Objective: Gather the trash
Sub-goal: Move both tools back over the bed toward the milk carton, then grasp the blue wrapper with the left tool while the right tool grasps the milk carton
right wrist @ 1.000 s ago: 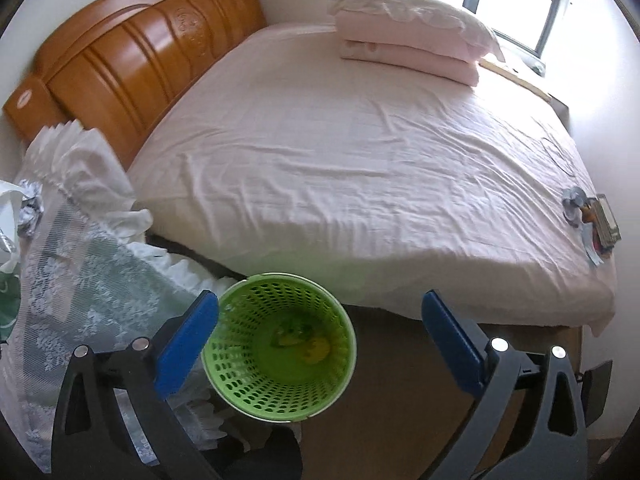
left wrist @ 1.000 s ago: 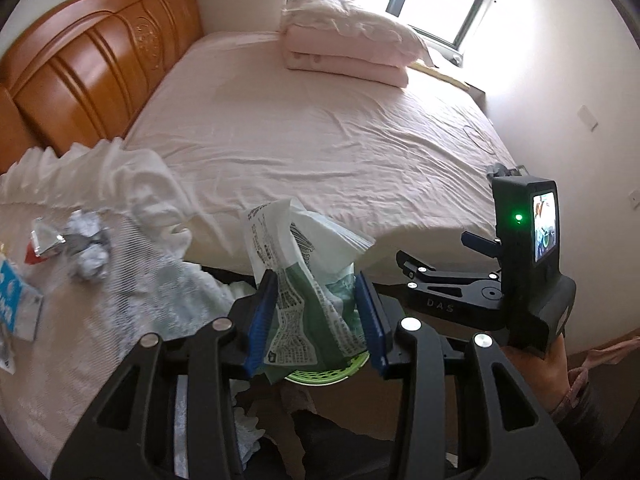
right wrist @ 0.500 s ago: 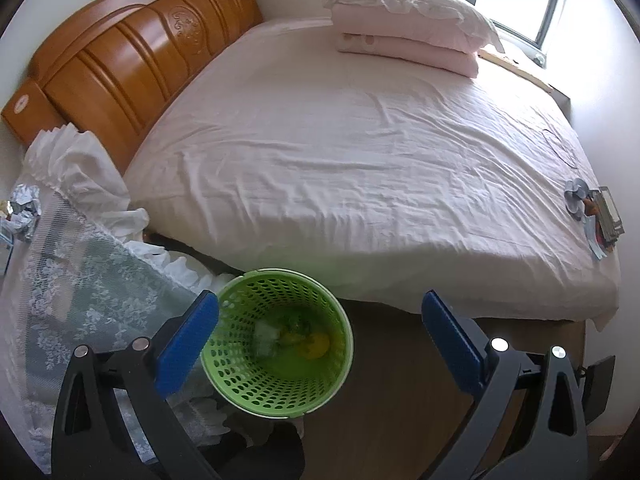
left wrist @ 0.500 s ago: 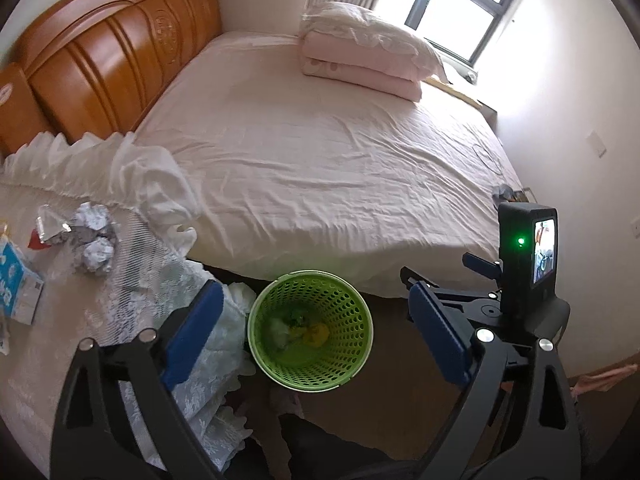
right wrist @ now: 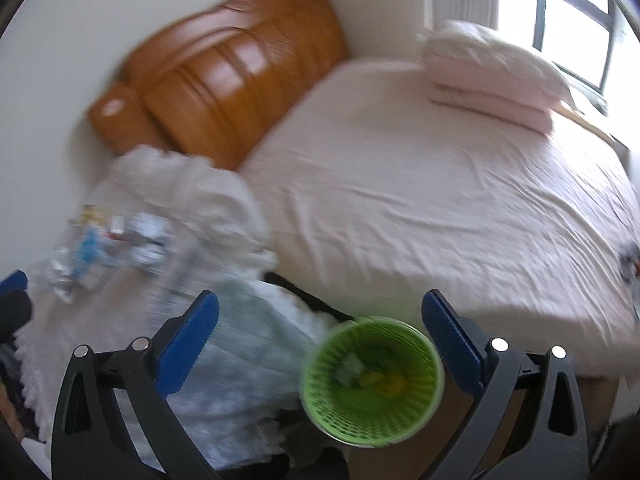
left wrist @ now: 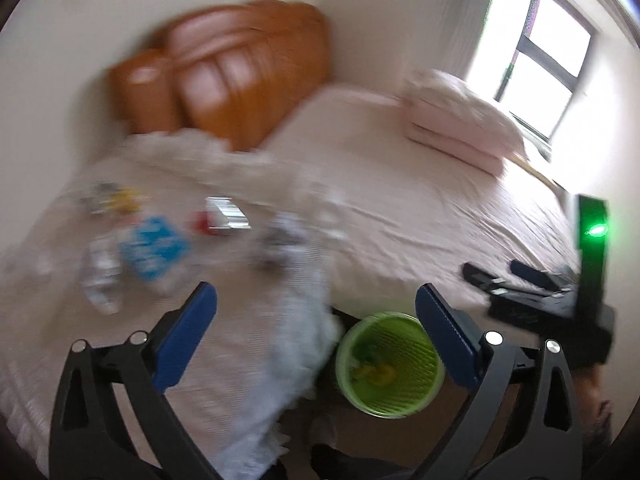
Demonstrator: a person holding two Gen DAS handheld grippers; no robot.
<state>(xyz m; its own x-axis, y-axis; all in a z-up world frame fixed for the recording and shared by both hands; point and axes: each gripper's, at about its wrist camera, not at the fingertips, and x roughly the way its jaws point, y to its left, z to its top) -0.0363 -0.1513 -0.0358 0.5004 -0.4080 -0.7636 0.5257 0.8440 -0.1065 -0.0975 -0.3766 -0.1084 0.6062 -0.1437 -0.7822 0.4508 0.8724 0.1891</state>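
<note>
The green mesh basket [left wrist: 400, 410] stands on the floor between the bed and a lace-covered side table. Yellow and green scraps [left wrist: 378, 372] lie in it. Blurred trash sits on the table: a blue packet [left wrist: 154, 246], a silver-and-red wrapper [left wrist: 222, 216], crumpled foil [left wrist: 280, 240] and a silvery piece [left wrist: 100, 276]. My left gripper [left wrist: 316, 296] hangs above the table's edge, its jaws opening with nothing between them. My right gripper [right wrist: 320, 300] is open and empty, above the basket [right wrist: 360, 428] and to its left. The blue packet [right wrist: 88, 248] shows here too.
A wide bed [right wrist: 420, 200] with a pink sheet fills the right. It has an orange wooden headboard [right wrist: 224, 80] and folded bedding [right wrist: 492, 72] near the window. White lace cloth [left wrist: 296, 344] hangs off the table beside the basket. The other gripper's body [left wrist: 592, 320] is at right.
My left gripper let go of the green-and-white bag, which dropped into the basket, and its jaws spread wide. Both views then swung left and up towards the side table.
</note>
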